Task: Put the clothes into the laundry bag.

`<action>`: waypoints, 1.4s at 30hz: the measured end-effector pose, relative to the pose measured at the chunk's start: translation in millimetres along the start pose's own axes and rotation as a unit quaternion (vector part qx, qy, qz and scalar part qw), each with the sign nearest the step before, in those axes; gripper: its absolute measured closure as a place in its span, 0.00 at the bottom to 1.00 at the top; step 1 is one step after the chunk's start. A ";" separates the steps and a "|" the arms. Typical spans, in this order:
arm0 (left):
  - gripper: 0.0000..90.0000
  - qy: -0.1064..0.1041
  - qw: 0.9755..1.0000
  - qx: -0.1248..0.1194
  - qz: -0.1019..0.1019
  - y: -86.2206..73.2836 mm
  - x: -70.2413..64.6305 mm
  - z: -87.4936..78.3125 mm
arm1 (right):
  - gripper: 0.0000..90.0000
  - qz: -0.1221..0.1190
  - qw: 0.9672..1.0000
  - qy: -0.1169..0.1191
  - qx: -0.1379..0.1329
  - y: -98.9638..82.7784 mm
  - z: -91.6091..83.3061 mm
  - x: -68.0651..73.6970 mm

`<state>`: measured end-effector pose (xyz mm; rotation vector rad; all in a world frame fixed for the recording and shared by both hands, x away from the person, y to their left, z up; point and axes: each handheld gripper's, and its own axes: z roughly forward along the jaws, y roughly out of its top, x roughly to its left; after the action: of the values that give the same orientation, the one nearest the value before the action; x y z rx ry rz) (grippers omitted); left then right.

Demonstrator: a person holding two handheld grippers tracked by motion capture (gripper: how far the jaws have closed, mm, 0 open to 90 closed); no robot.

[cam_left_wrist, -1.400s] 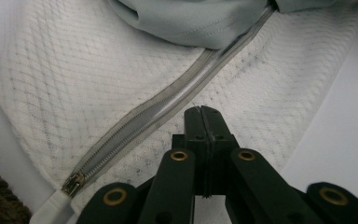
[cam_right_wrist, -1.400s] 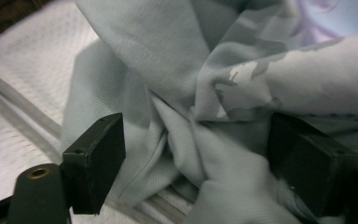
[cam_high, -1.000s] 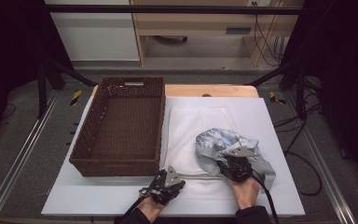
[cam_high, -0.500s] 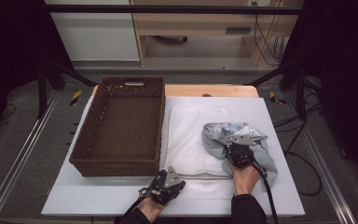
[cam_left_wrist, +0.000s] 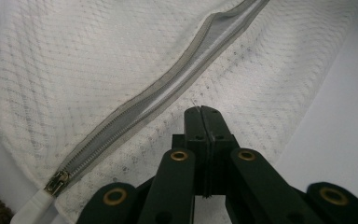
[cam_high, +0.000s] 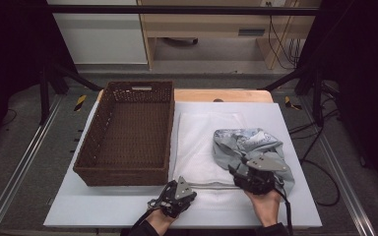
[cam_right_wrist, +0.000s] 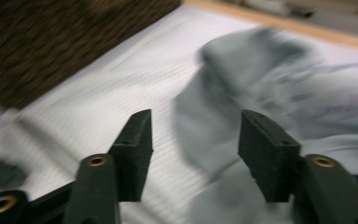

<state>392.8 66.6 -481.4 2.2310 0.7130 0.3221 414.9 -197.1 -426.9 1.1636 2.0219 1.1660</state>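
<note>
**Loading a mesh laundry bag**

White-covered counter (cam_high: 128,211), brown wicker basket (cam_high: 128,132) at left. My left tool (cam_left_wrist: 202,112) is clenched on the white mesh zip bag's (cam_high: 202,142) edge, anchoring it. My right tool (cam_right_wrist: 193,140), jaws just opening, hangs empty above the crumpled grey garment (cam_high: 248,145) lying on the bag.

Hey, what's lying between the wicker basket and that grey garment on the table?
In the high view, the white mesh laundry bag lies flat between the wicker basket and the grey garment. The garment's left edge overlaps the bag.
</note>
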 end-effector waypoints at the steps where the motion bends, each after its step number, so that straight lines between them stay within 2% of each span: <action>1: 0.99 0.002 1.000 0.000 0.001 0.0 -0.7 0.2 | 0.52 0.000 1.000 0.000 0.000 0.0 0.0 0.0; 4: 0.99 0.002 1.000 0.000 0.003 0.0 -1.4 0.1 | 0.61 -0.022 0.997 0.053 0.043 -13.9 14.5 18.5; 5: 0.99 0.001 1.000 0.001 0.002 0.0 -1.2 0.2 | 0.63 -0.036 0.995 0.057 0.078 -24.5 29.5 27.1; 6: 0.99 0.001 1.000 0.001 0.002 0.0 -1.2 0.2 | 0.63 -0.044 0.993 0.057 0.095 -26.9 33.8 28.5; 8: 0.99 0.002 1.000 0.001 0.002 0.0 -1.2 0.5 | 0.66 -0.052 0.991 0.056 0.112 -32.8 41.2 30.9; 10: 0.99 0.002 1.000 0.001 0.001 0.1 -1.1 0.5 | 0.68 -0.043 0.990 0.059 0.119 -35.9 45.0 31.1; 12: 0.99 -0.001 1.000 0.002 -0.001 0.2 -0.6 0.6 | 0.69 -0.044 0.990 0.060 0.120 -37.1 45.8 29.9; 14: 0.99 -0.003 1.000 0.005 -0.003 0.3 0.0 0.5 | 0.74 -0.033 0.991 0.061 0.117 -38.3 45.0 27.2; 20: 0.99 -0.009 1.000 0.006 -0.009 0.8 1.5 0.5 | 0.71 -0.021 0.989 0.054 0.133 -37.3 42.3 23.2; 21: 0.99 -0.008 1.000 0.007 -0.009 1.0 1.3 0.6 | 0.76 -0.020 0.990 0.049 0.133 -36.8 43.0 23.9; 22: 0.99 -0.008 1.000 0.007 -0.009 1.0 1.3 0.6 | 0.76 -0.020 0.990 0.049 0.133 -36.8 43.0 23.9; 23: 0.99 -0.006 1.000 0.006 -0.006 1.1 1.2 0.7 | 0.82 -0.023 0.990 0.038 0.135 -35.1 44.3 25.2; 28: 0.99 -0.009 1.000 0.006 -0.010 1.1 1.5 0.8 | 0.89 -0.028 0.988 0.031 0.146 -30.6 47.3 29.8; 31: 0.98 -0.006 1.000 0.008 -0.007 1.8 0.8 0.7 | 0.97 -0.029 0.989 0.026 0.146 -29.3 49.9 29.6; 36: 0.94 -0.003 1.000 0.010 -0.006 3.9 0.5 0.3 | 0.99 -0.022 0.989 0.027 0.141 -28.2 49.1 26.5; 37: 0.94 -0.001 1.000 -0.008 -0.011 8.7 1.8 -4.2 | 0.99 -0.017 0.992 0.028 0.126 -26.1 45.1 25.3; 38: 0.93 -0.001 1.000 -0.008 -0.011 8.7 1.8 -4.2 | 0.99 -0.016 0.993 0.030 0.116 -24.5 42.0 24.1; 40: 0.88 0.014 0.999 -0.038 -0.011 22.4 4.6 -13.4 | 0.99 -0.010 0.994 0.034 0.100 -21.3 36.0 21.7; 41: 0.85 0.016 0.999 -0.044 -0.011 26.5 5.5 -14.6 | 0.99 -0.008 0.996 0.037 0.086 -19.0 31.6 20.0; 42: 0.83 0.016 0.999 -0.044 -0.011 26.5 5.5 -14.6 | 0.99 -0.008 0.996 0.037 0.086 -19.0 31.6 20.0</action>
<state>401.4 63.7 -452.0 2.1372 0.7270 0.3727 421.4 -171.4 -459.3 1.1985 2.2202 1.0569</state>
